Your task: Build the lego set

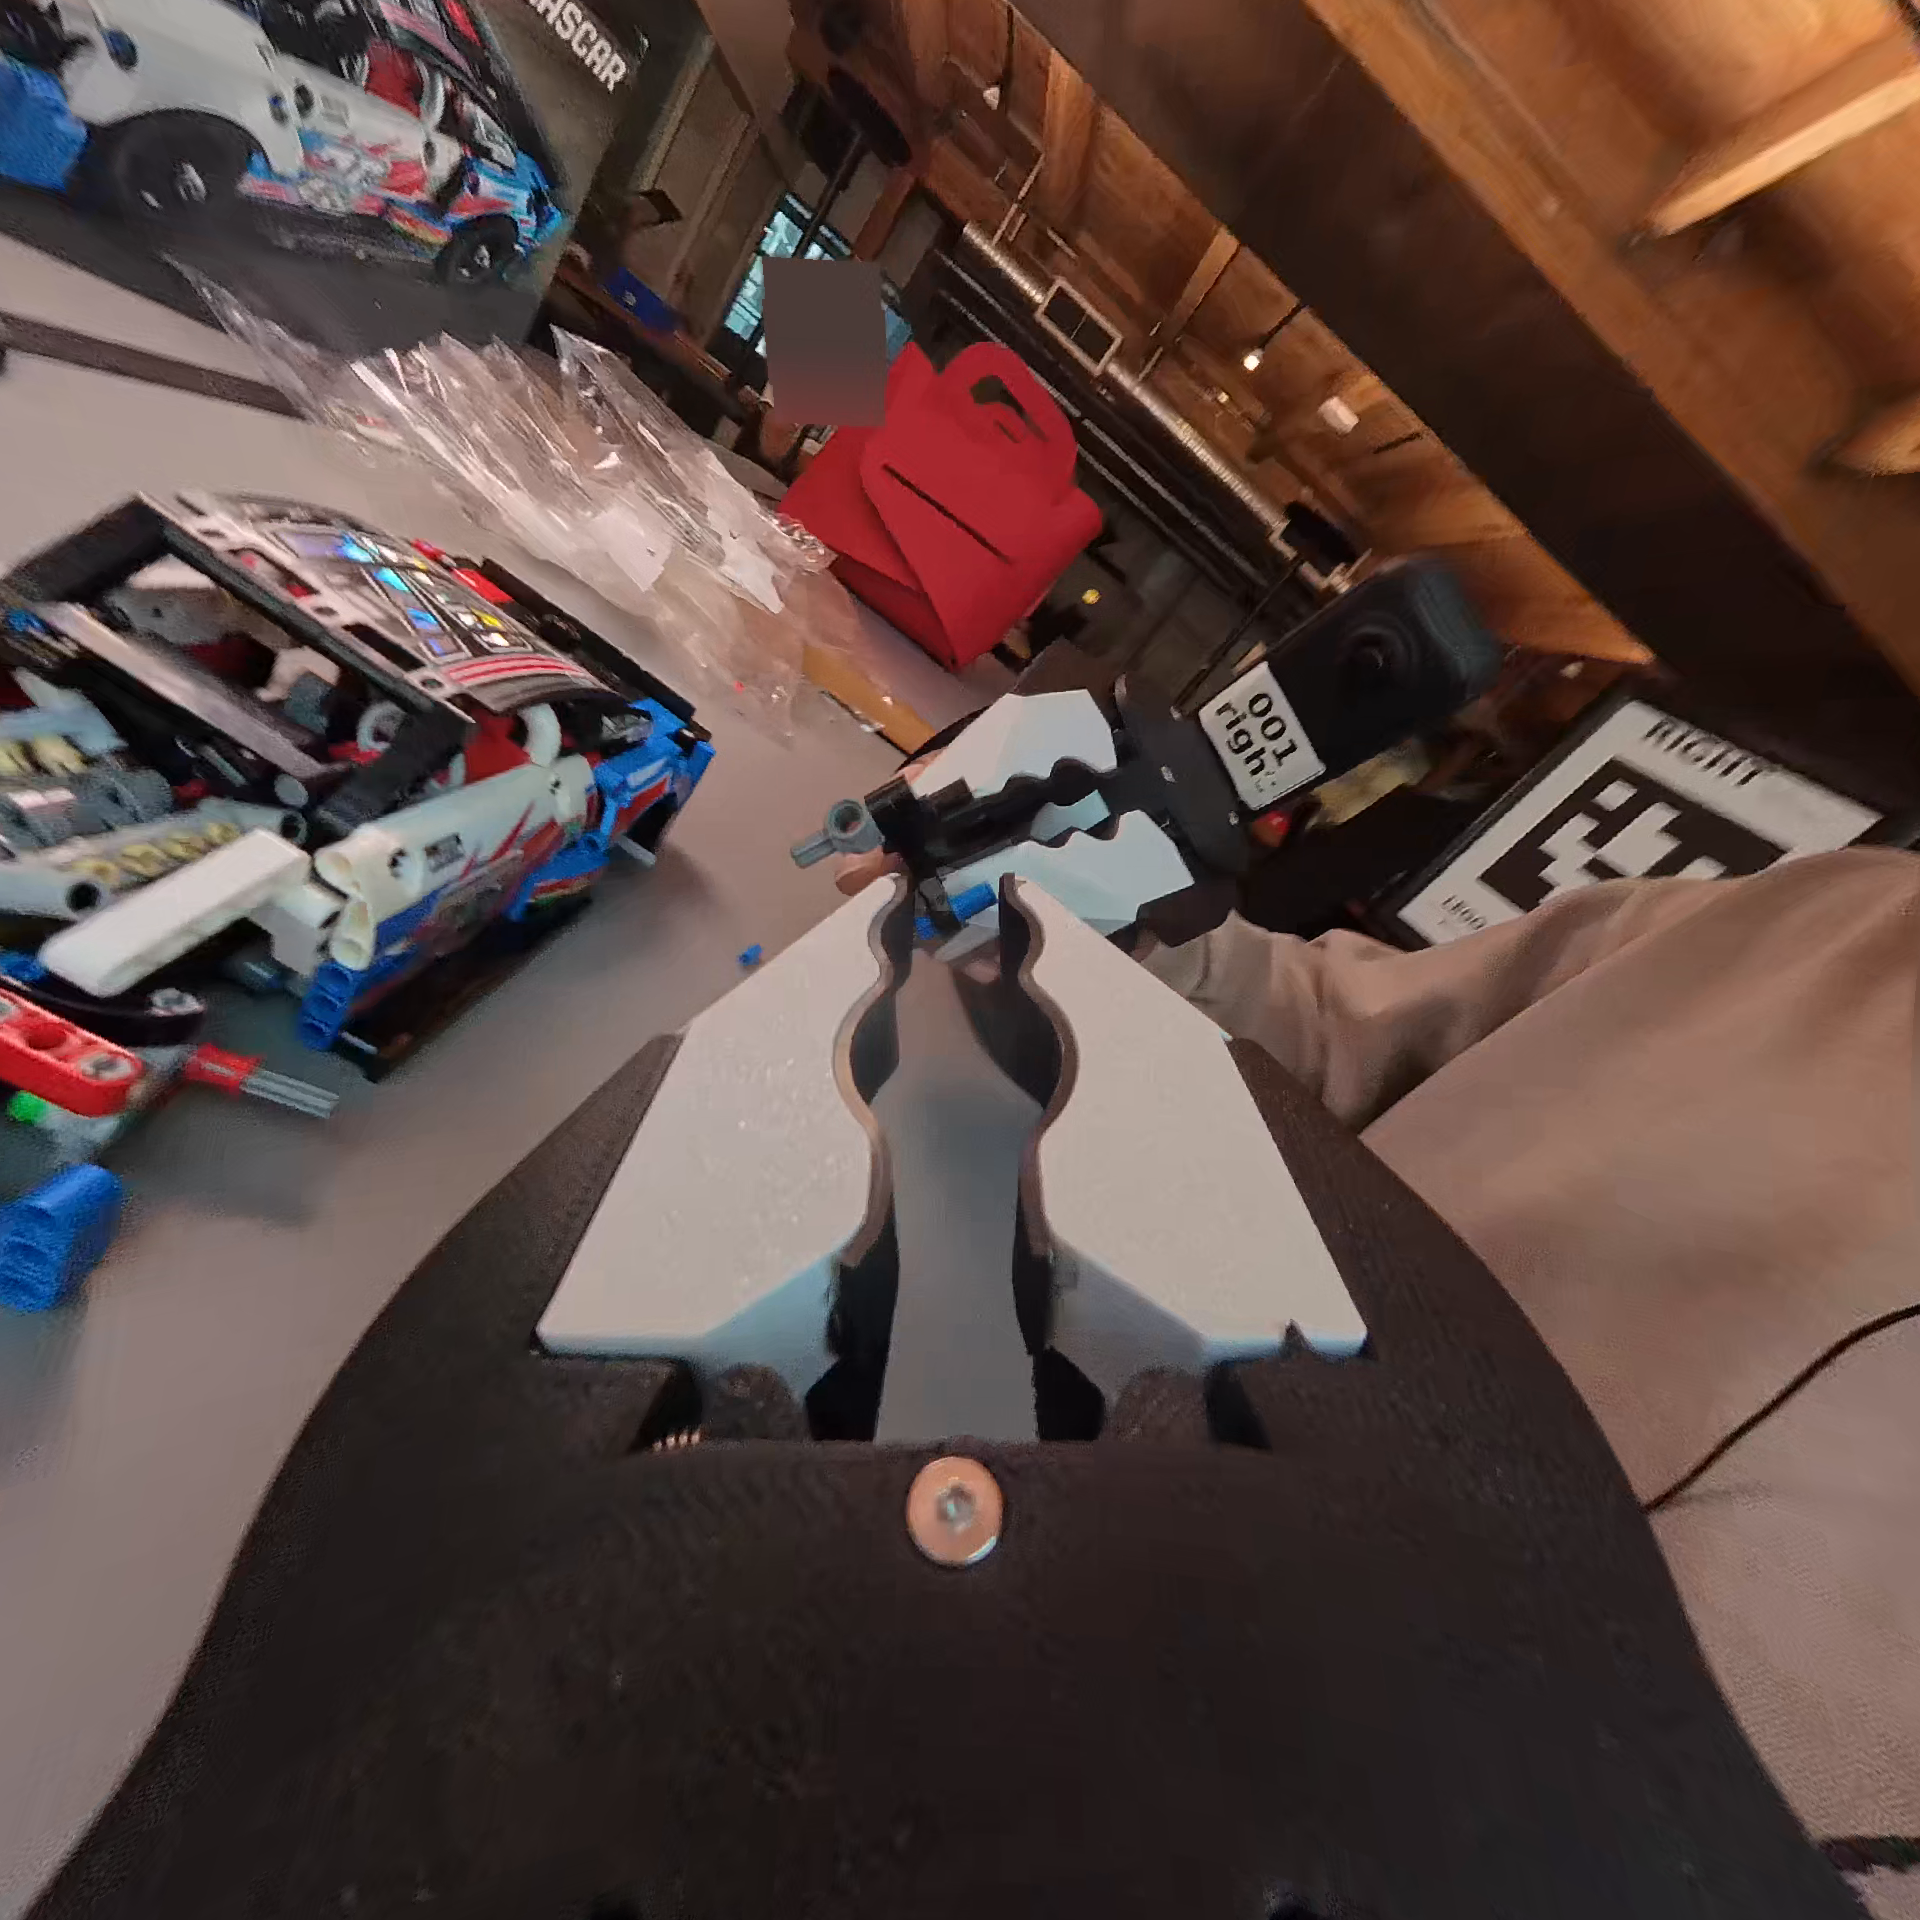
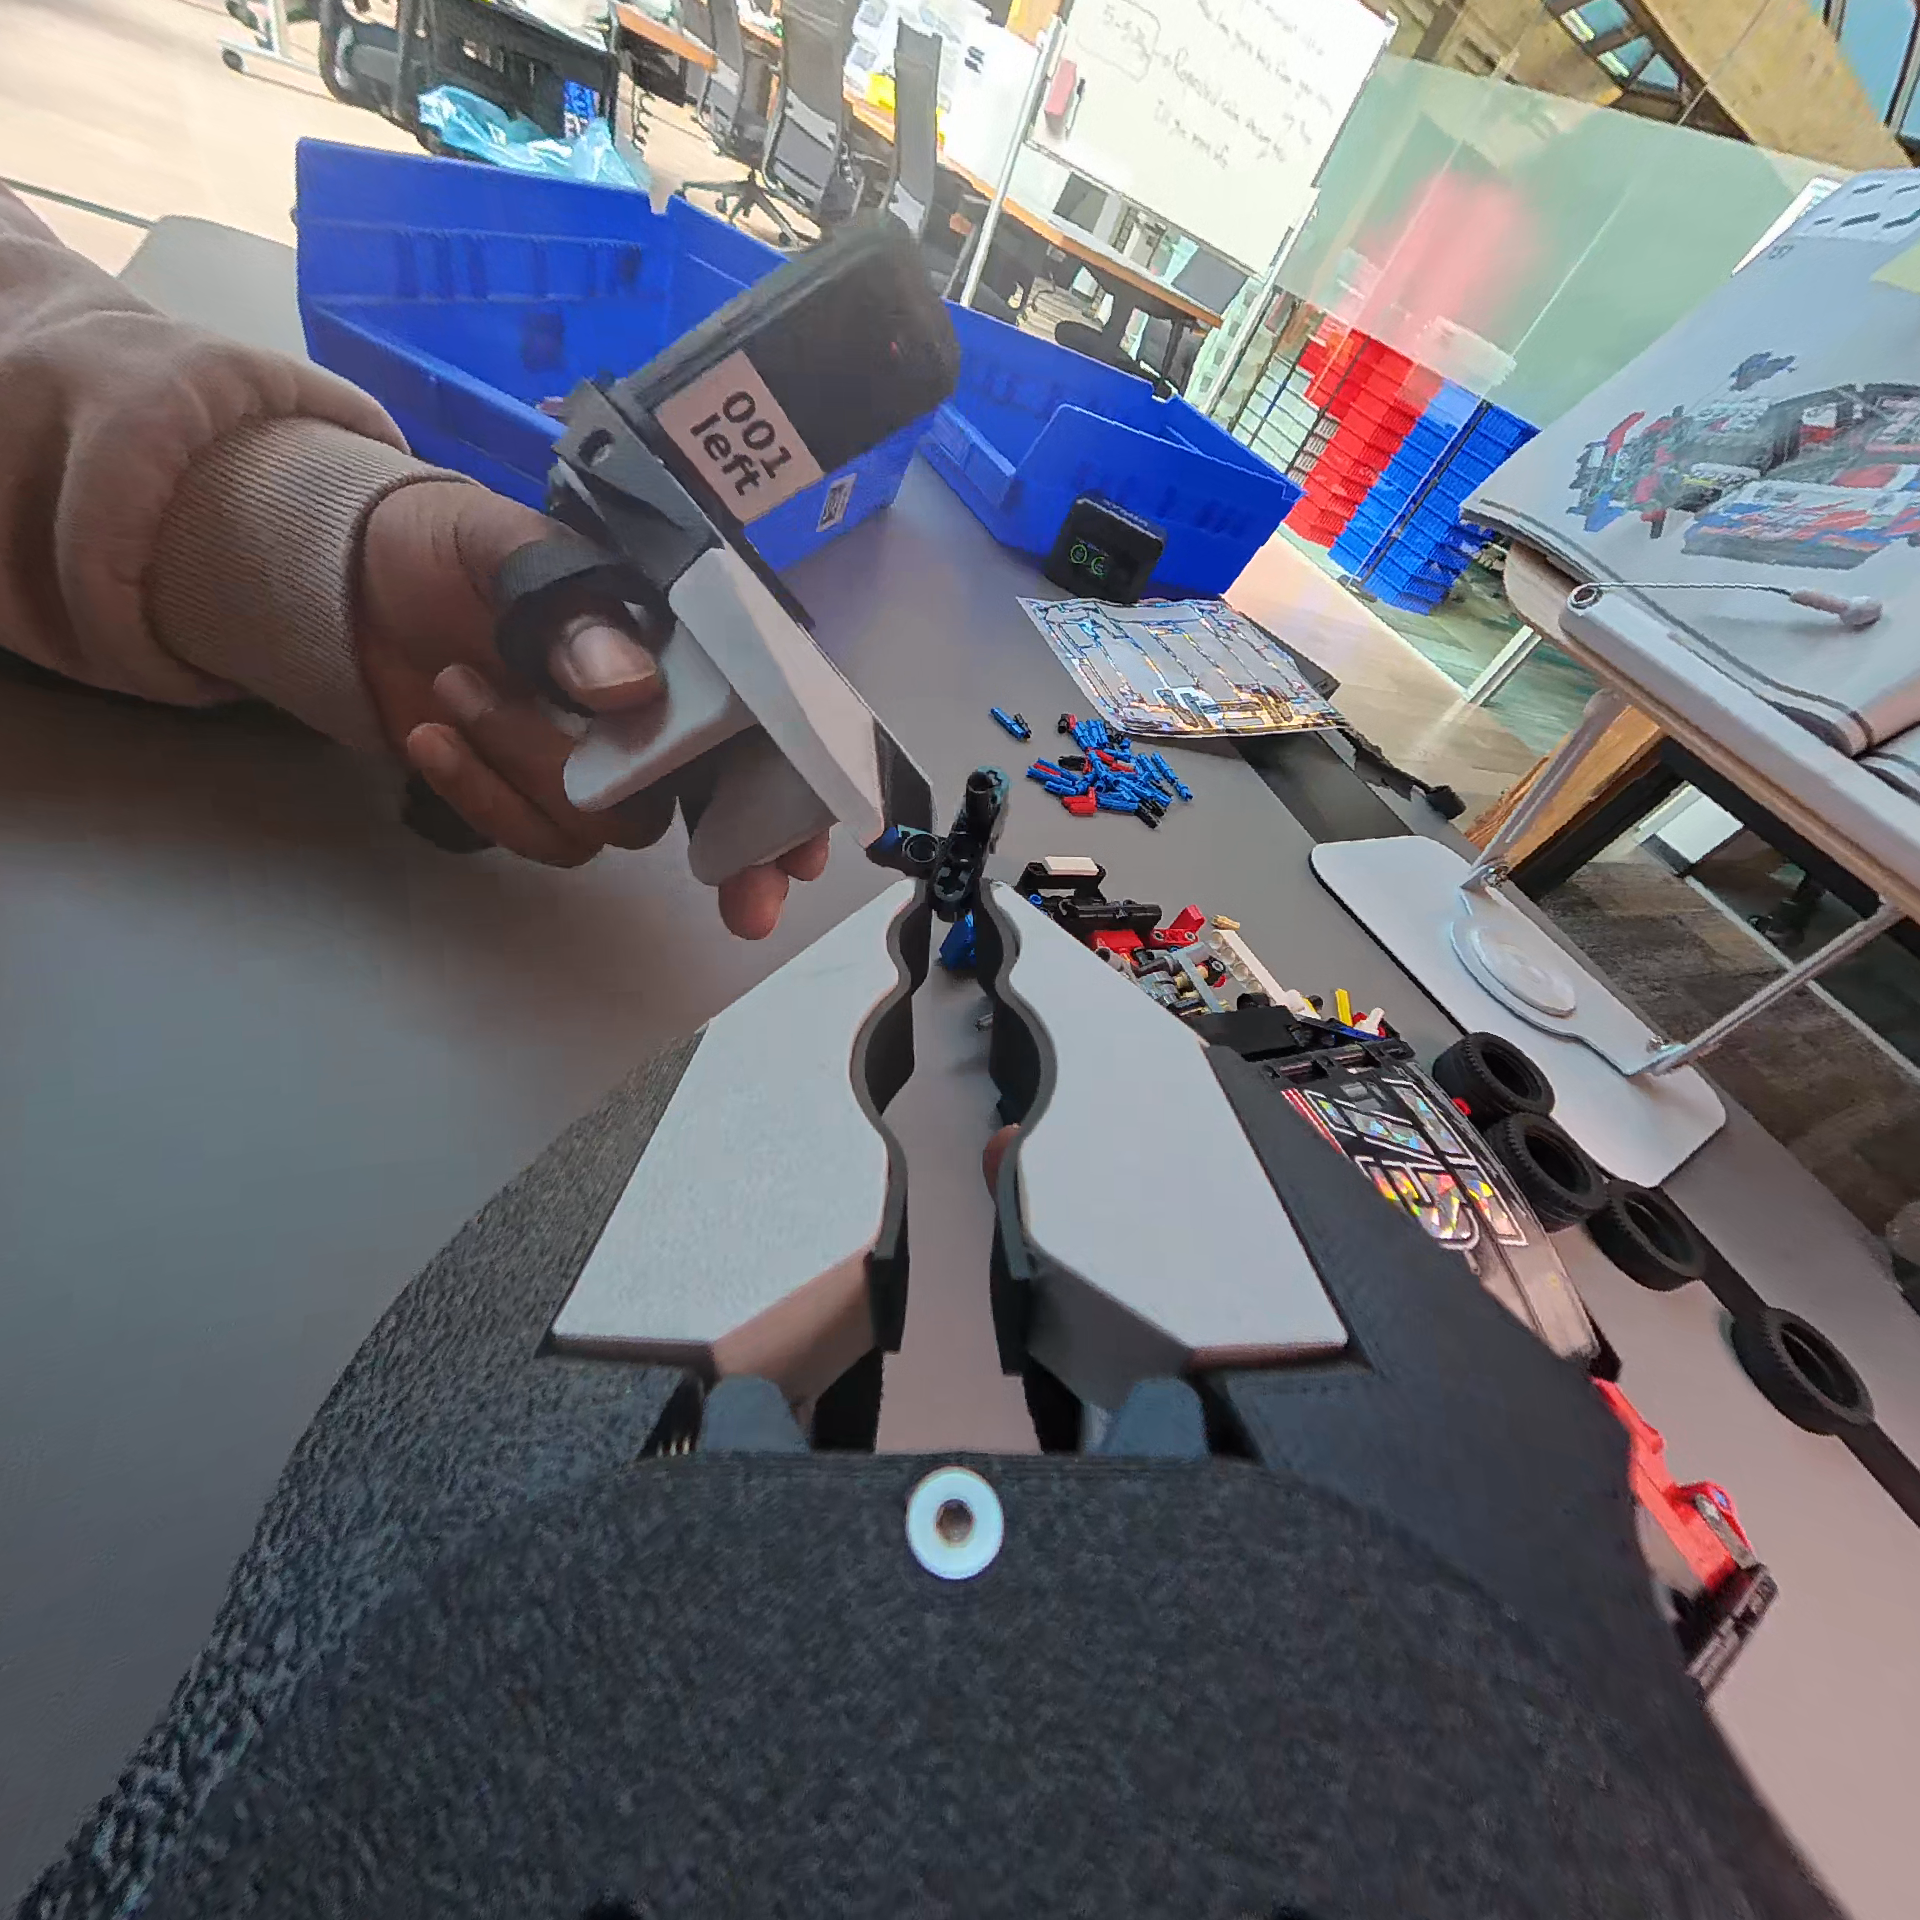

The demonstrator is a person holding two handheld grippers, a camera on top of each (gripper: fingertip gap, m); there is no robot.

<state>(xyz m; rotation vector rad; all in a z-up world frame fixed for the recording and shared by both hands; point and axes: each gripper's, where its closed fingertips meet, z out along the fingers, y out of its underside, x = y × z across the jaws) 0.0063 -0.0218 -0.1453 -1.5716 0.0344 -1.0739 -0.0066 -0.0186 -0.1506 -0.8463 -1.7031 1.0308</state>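
A small black Lego sub-assembly (image 1: 935, 810) with a grey connector (image 1: 844, 831) at its end is held in the air between both grippers. It also shows in the right wrist view (image 2: 964, 842). My right gripper (image 2: 956, 899) is shut on its lower part, where a blue pin (image 2: 958, 935) sits between the fingers. My left gripper (image 1: 951, 896) is shut on a blue pin (image 1: 961, 902) at the side of the same piece; it also shows in the right wrist view (image 2: 883, 826). The partly built Lego race car (image 1: 312, 779) stands on the grey table to the left.
Loose parts (image 1: 73, 1060) lie by the car. The set's box (image 1: 291, 135), clear plastic bags (image 1: 540, 468) and a red bag (image 1: 956, 499) are behind. Blue pins (image 2: 1112, 774), a sticker sheet (image 2: 1174, 670), black tyres (image 2: 1538, 1164), blue bins (image 2: 727, 343) and an instruction booklet on a stand (image 2: 1766, 468) show too. Only a small space, under 4 cm, lies between the two pairs of fingers.
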